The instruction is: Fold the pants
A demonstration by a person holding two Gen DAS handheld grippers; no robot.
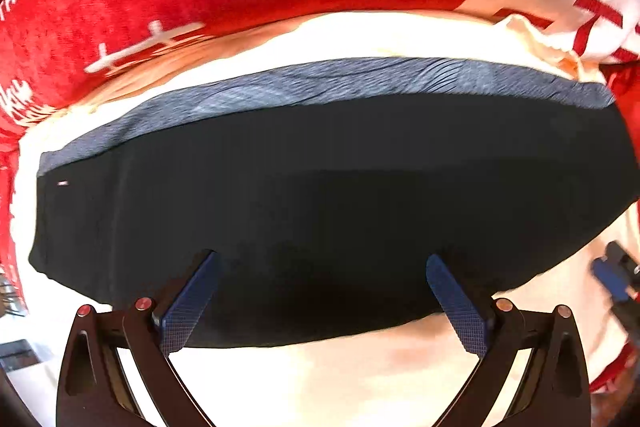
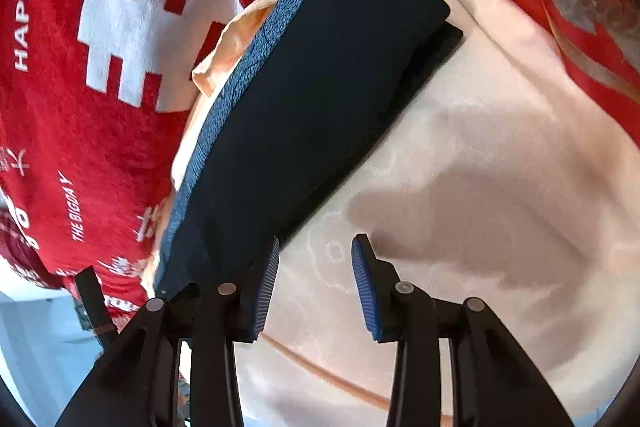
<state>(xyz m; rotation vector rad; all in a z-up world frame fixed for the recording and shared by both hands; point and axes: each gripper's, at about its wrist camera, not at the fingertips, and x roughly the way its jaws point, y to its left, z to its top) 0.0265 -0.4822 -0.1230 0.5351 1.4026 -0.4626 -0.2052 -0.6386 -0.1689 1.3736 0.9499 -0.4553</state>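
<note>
Right wrist: right hand-held gripper [image 2: 315,283] partly open, empty, beside folded pants [image 2: 320,99]

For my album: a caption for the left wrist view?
Open left gripper above folded dark pants on a peach cloth.

Bare peach sheet [image 2: 500,155] right of the folded pants [image 2: 320,99], seemingly unobstructed; red blanket [image 2: 80,127] crowding the left.

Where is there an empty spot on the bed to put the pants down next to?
The biggest bare patch is the peach sheet on the pants' side away from the red blanket, running to the flowered quilt. The open right gripper hangs at its near edge. It's crowded where pants, bunched sheet and blanket meet. The open left gripper hovers over the pants.
</note>
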